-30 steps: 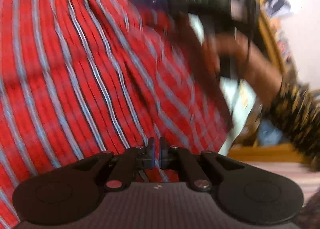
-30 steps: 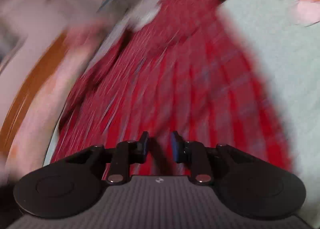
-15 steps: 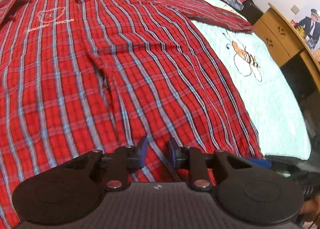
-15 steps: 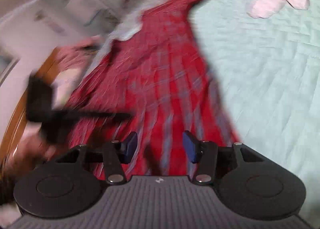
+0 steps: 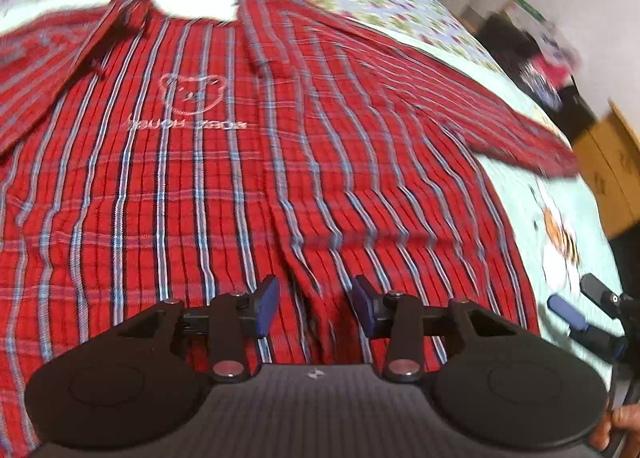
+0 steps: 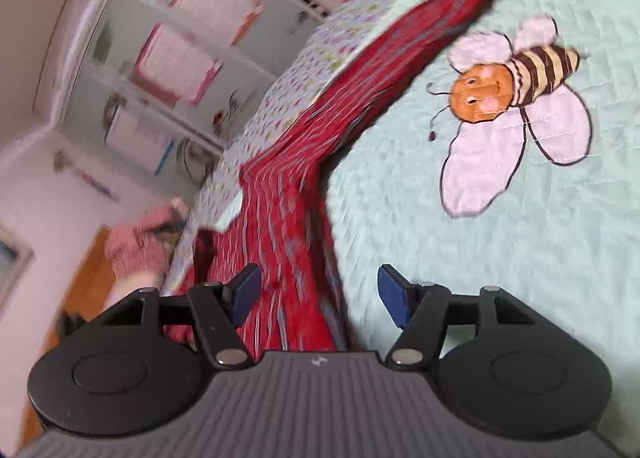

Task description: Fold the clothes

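Left wrist view: left gripper (image 5: 312, 304) jaws have just opened, releasing the shirt (image 5: 248, 178), now flat on the bed (image 6: 500, 238) ahead. Right gripper (image 6: 316, 294) jaws likewise parted, empty. Spreading appears done; folding may begin.

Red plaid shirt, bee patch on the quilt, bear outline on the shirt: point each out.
Red plaid shirt (image 5: 248, 194), left wrist view, mid-body fabric.
Bee patch (image 6: 516, 74), right wrist view, striped body.
Bear outline (image 5: 191, 95), left wrist view, the face.

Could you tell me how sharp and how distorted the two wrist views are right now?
Left wrist view: shirt mildly motion-blurred, bear logo readable, fisheye bulge strong. Right wrist view: bee fairly sharp, shelving smeared, horizon tilted.
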`<act>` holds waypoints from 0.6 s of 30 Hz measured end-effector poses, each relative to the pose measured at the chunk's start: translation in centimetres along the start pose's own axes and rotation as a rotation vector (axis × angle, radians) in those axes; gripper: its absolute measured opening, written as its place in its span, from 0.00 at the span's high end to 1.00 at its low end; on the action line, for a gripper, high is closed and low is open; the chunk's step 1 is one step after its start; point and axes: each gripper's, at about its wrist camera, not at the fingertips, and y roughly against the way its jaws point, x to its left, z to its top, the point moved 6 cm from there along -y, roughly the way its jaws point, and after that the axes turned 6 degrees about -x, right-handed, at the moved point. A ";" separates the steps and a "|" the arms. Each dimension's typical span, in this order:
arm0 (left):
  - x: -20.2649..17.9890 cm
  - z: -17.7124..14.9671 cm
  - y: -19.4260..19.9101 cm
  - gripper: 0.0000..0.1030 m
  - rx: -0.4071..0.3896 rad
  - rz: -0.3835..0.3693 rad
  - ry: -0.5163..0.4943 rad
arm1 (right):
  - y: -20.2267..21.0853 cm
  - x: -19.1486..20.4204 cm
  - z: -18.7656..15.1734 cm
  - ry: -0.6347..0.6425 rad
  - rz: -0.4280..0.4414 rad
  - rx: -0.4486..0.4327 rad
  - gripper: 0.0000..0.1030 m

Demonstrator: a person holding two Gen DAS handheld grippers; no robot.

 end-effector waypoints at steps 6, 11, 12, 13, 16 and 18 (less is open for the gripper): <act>0.3 0.7 -1.3 0.53 -0.027 -0.021 0.041 | -1.7 -1.6 0.4 -0.065 0.000 -0.009 0.35; -0.2 0.9 -1.0 0.55 -0.033 -0.034 -0.001 | -0.7 -1.8 0.9 -0.070 0.024 -0.002 0.32; -0.3 0.9 -1.1 0.62 -0.036 -0.038 -0.006 | -0.9 -1.8 1.0 -0.065 0.026 0.002 0.32; -0.3 0.9 -1.3 0.77 -0.036 -0.043 -0.011 | -1.1 -1.6 1.1 -0.060 0.028 0.004 0.32; -0.2 0.9 -1.6 0.97 -0.042 -0.037 -0.019 | -2.1 -1.1 1.4 -0.040 0.043 0.013 0.31; 0.1 0.7 -1.5 0.98 -0.048 -0.021 -0.019 | -2.8 -1.3 2.0 -0.059 0.047 0.009 0.31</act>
